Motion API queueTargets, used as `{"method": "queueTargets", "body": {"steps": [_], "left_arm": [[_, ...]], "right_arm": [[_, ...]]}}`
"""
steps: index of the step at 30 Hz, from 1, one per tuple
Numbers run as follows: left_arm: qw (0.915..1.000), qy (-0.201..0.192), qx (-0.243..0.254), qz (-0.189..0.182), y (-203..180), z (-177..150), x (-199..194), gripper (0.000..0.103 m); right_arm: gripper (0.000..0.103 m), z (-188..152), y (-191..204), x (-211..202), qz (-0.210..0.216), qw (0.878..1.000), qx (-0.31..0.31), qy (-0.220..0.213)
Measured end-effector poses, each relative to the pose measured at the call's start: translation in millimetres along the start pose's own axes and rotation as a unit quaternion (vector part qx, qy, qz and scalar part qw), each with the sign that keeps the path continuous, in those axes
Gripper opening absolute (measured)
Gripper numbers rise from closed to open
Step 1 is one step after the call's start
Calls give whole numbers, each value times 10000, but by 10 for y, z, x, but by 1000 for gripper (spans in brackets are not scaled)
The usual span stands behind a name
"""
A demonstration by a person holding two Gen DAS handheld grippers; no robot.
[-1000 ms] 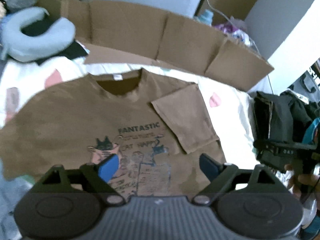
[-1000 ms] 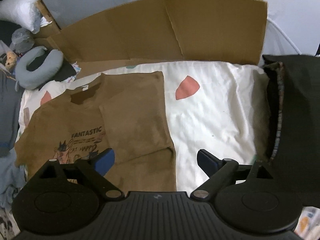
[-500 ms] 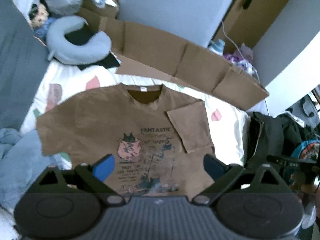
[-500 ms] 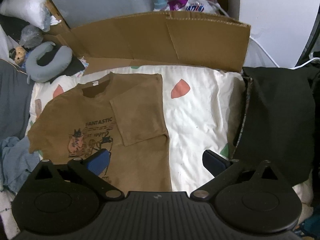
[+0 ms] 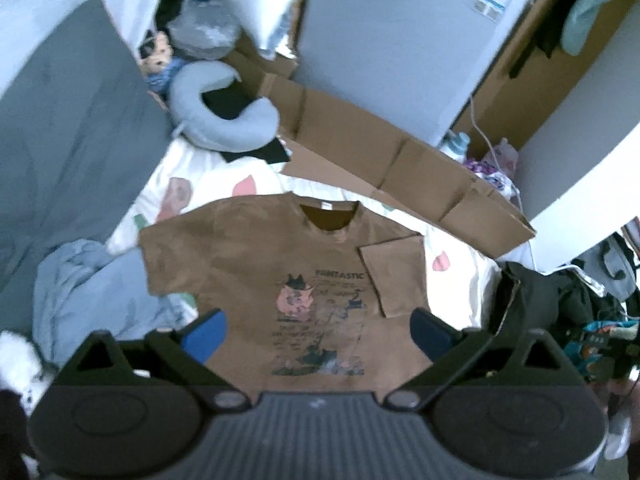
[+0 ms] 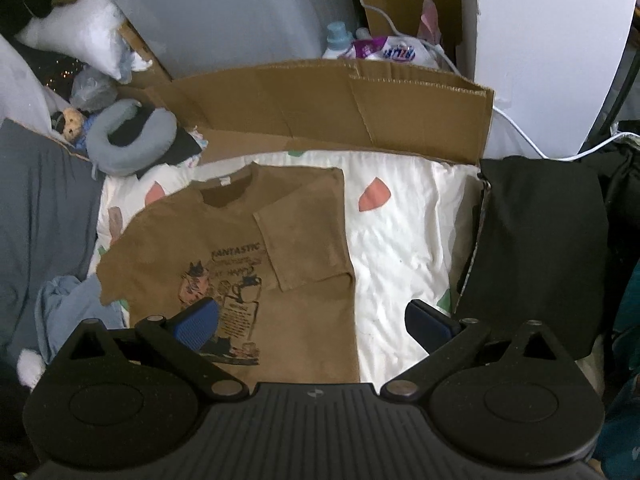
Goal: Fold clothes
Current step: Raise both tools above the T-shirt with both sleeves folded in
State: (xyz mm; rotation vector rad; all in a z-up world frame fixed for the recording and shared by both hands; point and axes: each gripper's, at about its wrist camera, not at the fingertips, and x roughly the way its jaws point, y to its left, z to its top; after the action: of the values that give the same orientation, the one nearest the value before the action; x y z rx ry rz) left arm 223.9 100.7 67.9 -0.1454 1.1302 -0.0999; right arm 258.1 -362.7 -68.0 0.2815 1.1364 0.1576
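A brown T-shirt [image 5: 256,264] with a cat print and the word FANTASTIC lies flat, front up, on a white bed sheet [image 6: 400,248]. Its right side and sleeve [image 6: 304,232] are folded inward over the chest; the left sleeve [image 5: 168,256] still lies spread out. My left gripper [image 5: 320,332] hovers open above the shirt's lower part, holding nothing. My right gripper [image 6: 312,320] is open too, above the shirt's lower right edge [image 6: 352,320] and the sheet. In the left wrist view the shirt [image 6: 224,248] is slightly blurred.
A flattened cardboard wall [image 6: 328,108] stands behind the shirt. A grey neck pillow [image 5: 224,120] lies at the back left, light blue clothing [image 5: 88,296] at the left. A dark garment stack [image 6: 536,248] sits at the right. Bottles [image 6: 336,40] stand behind the cardboard.
Both grippers have pulled back and up from the shirt, so more of the bed and room shows. The shirt lies as before, and both grippers stay open.
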Motion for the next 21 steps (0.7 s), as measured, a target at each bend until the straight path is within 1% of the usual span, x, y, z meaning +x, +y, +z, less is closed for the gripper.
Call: {"method": "queueTargets", "body": {"steps": [3, 5, 13, 15, 21], "left_arm": [[9999, -10, -83, 76, 100, -50, -129, 100], [9999, -7, -100, 97, 172, -66, -129, 100], [9998, -57, -179, 122, 499, -85, -60, 100], [9996, -185, -109, 165, 581, -61, -43, 100], [9992, -385, -79, 71, 814, 7, 5, 100]], "right_arm": [[102, 47, 159, -127, 83, 9999, -81, 53], [102, 69, 263, -217, 131, 9998, -116, 37], [102, 180, 669, -414, -49, 9996, -258, -88], [102, 220, 770, -447, -55, 9996, -250, -132], [102, 280, 1127, -431, -141, 9991, -299, -278]]}}
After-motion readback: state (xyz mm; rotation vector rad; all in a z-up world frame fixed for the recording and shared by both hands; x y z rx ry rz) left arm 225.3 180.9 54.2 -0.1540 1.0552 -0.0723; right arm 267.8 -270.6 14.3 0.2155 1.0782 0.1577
